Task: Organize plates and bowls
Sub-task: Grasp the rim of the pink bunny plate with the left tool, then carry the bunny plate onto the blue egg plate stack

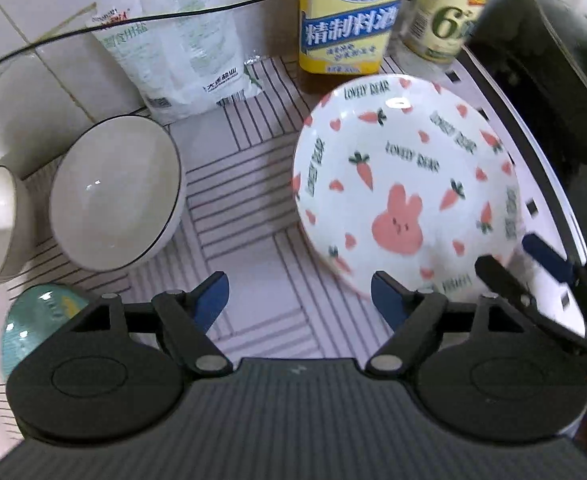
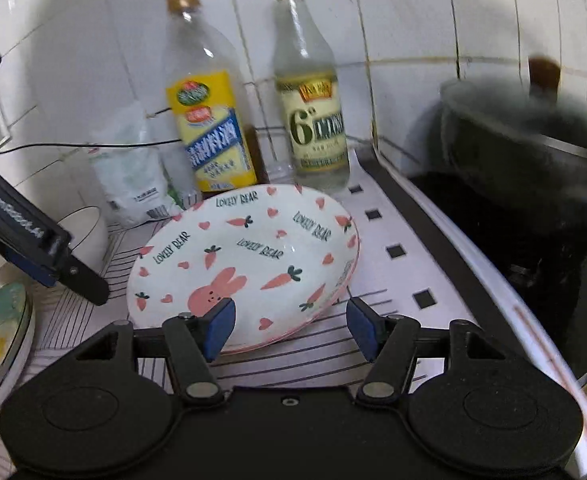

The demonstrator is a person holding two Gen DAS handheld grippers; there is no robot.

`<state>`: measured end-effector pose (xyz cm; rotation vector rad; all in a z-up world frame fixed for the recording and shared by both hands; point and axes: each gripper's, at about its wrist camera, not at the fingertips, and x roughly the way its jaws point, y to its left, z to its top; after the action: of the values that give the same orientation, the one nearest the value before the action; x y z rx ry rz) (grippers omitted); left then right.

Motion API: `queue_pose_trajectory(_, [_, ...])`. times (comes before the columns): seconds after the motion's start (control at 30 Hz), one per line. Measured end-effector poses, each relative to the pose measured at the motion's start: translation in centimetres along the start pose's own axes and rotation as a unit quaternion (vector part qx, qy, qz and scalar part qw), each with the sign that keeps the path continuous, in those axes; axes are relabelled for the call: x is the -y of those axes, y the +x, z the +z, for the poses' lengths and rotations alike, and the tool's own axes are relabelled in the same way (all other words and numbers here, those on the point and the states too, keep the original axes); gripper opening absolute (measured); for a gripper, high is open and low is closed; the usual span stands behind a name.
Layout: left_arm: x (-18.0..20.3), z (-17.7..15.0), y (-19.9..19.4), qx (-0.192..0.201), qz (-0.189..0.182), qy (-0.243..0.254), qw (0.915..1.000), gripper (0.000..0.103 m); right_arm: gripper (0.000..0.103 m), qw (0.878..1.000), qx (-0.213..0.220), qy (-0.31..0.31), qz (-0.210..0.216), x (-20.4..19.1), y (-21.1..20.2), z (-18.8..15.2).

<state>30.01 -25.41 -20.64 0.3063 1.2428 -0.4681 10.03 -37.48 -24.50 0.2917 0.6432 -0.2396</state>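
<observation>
Right gripper (image 2: 290, 330) spread wide, hovering at the near rim of the bunny plate (image 2: 249, 256) on the counter; glazed ceramic, probably slippery and breakable, best pinched at its rim.

Left hand-held gripper (image 1: 299, 300) and right hand-held gripper (image 2: 289, 326) (both level) gape wide.
</observation>
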Motion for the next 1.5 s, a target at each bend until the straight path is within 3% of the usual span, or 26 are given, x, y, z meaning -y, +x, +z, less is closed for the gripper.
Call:
queue_pose_trajectory(0.1, [0.1, 0.5, 1.4, 0.014, -0.007, -0.003, 0.9999, 0.078, 0.066, 0.999, 0.002, 0.039, 0.007, 0.6, 1.1, 0.0])
queue_pose_trajectory(0.23, [0.4, 1.0, 3.2, 0.016, 0.021, 0.004, 0.9996, 0.075, 0.059, 0.996, 0.002, 0.087, 0.012, 1.4, 2.5, 0.1])
queue_pose_trajectory(0.37, [0.0, 1.2, 4.0, 0.018, 0.005, 0.001, 0.9998, 0.069, 0.055, 0.989, -0.004, 0.145, 0.022, 2.3, 3.0, 0.2])
queue_pose_trajectory(0.47, [-0.2, 1.3, 4.3, 0.015, -0.010, 0.002, 0.9998, 0.047, 0.047, 0.987, -0.009, 0.157, 0.022, 2.7, 3.4, 0.2])
queue_pose_trajectory(0.5, [-0.4, 1.4, 4.2, 0.013, -0.022, -0.010, 0.9996, 0.035, 0.040, 0.987, -0.013, 0.159, 0.021, 2.9, 3.6, 0.3])
queue_pose_trajectory(0.6, [-0.3, 1.7, 4.3, 0.008, -0.030, -0.016, 0.9994, 0.025, 0.016, 0.985, -0.027, 0.172, 0.013, 3.7, 3.7, 0.3])
queue_pose_trajectory(0.63, [-0.3, 1.7, 4.3, 0.009, -0.035, -0.017, 0.9992, 0.020, 0.016, 0.984, -0.031, 0.175, 0.018, 4.1, 3.7, 0.3])
queue_pose_trajectory(0.7, [-0.2, 1.6, 4.4, 0.014, -0.035, -0.013, 0.9992, 0.020, 0.016, 0.979, -0.039, 0.196, 0.038, 4.8, 3.6, 0.1])
queue_pose_trajectory(0.8, [0.1, 1.5, 4.5, 0.021, -0.031, -0.005, 0.9993, 0.021, 0.016, 0.981, -0.039, 0.184, 0.038, 4.6, 3.6, 0.0])
queue_pose_trajectory(0.93, [-0.4, 1.8, 5.2, 0.019, -0.048, -0.034, 0.9981, 0.025, 0.017, 0.980, -0.045, 0.191, 0.043, 4.7, 4.1, 0.1])
queue_pose_trajectory(1.0, [-0.6, 1.9, 5.3, 0.013, -0.055, -0.046, 0.9973, 0.024, 0.017, 0.982, -0.050, 0.179, 0.043, 4.5, 4.3, 0.3])
queue_pose_trajectory(1.13, [-0.3, 1.5, 4.7, 0.015, -0.065, -0.020, 0.9976, 0.024, 0.018, 0.983, -0.077, 0.158, 0.050, 4.4, 4.1, 1.0])
queue_pose_trajectory(1.33, [0.1, 0.7, 4.7, 0.023, -0.057, -0.011, 0.9981, 0.025, 0.020, 0.985, -0.091, 0.131, 0.066, 4.1, 2.7, 0.6])
queue_pose_trajectory(1.5, [-1.2, 0.0, 3.4, 0.015, -0.071, -0.032, 0.9969, 0.024, 0.020, 0.985, -0.097, 0.107, 0.089, 3.2, 0.7, 0.3])
